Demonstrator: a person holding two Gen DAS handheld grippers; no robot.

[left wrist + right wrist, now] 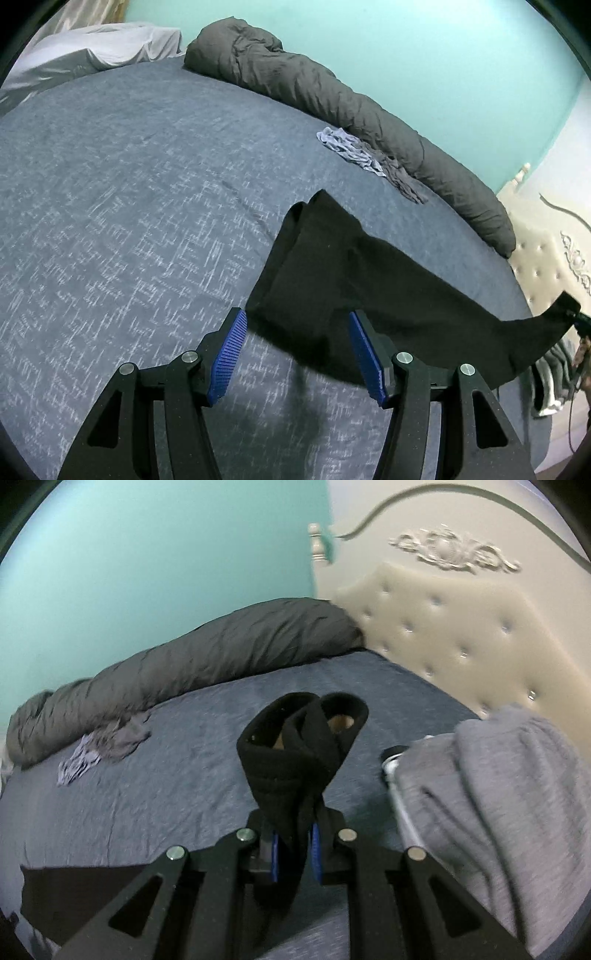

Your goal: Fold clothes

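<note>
The broad bed (129, 192), covered in a blue-grey mottled sheet, serves as the reference for everything here. A black, soft fabric garment (332, 280) hangs partly lifted above the bed's near side, one end draping down toward the sheet and the other stretched toward the tufted cream headboard (461, 627). The left gripper (297, 354), a black two-finger tool with ribbed blue pads (229, 350), hovers over the bed with its jaws spread wide; the lower edge of the garment lies between and beyond the fingertips, and nothing is clamped. The right gripper (295, 843) is pinched tight on a bunched black band of the same garment, which rises from between its blue pads and loops over above the bed. Along the bed's far edge, against the turquoise wall (406, 55), lies a long rolled dark grey duvet (351, 107). Just beside that roll on the sheet sits a small crumpled lavender-grey cloth (365, 155). Near the headboard end of the bed, a light grey knitted garment (509, 805) is heaped over something with a pale metal edge.
</note>
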